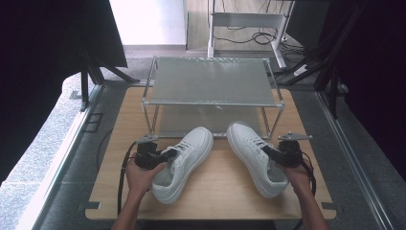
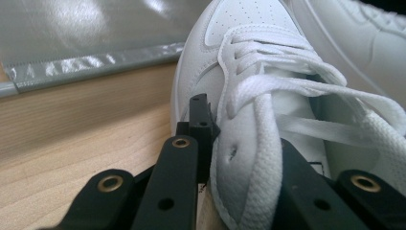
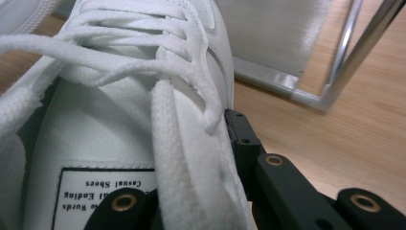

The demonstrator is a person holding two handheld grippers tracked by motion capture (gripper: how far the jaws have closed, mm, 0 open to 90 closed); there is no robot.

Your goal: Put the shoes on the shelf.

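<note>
Two white lace-up sneakers lie on the wooden board in front of a metal rack. The left sneaker (image 1: 186, 160) (image 2: 249, 57) points toward the rack, and my left gripper (image 1: 168, 154) (image 2: 239, 143) is shut on its side wall near the laces, one jaw outside and one inside the opening. My right gripper (image 1: 269, 152) (image 3: 191, 153) is shut the same way on the outer wall of the right sneaker (image 1: 249, 153) (image 3: 119, 120), whose tongue label shows in the right gripper view. A hand holds each gripper from below.
A two-tier metal rack (image 1: 210, 81) with frosted shelves stands at the far half of the wooden board (image 1: 215, 191); its lower shelf (image 1: 191, 120) lies just beyond the sneakers' toes. Its chrome leg (image 3: 354, 43) rises near the right sneaker. Black frames and cables flank the table.
</note>
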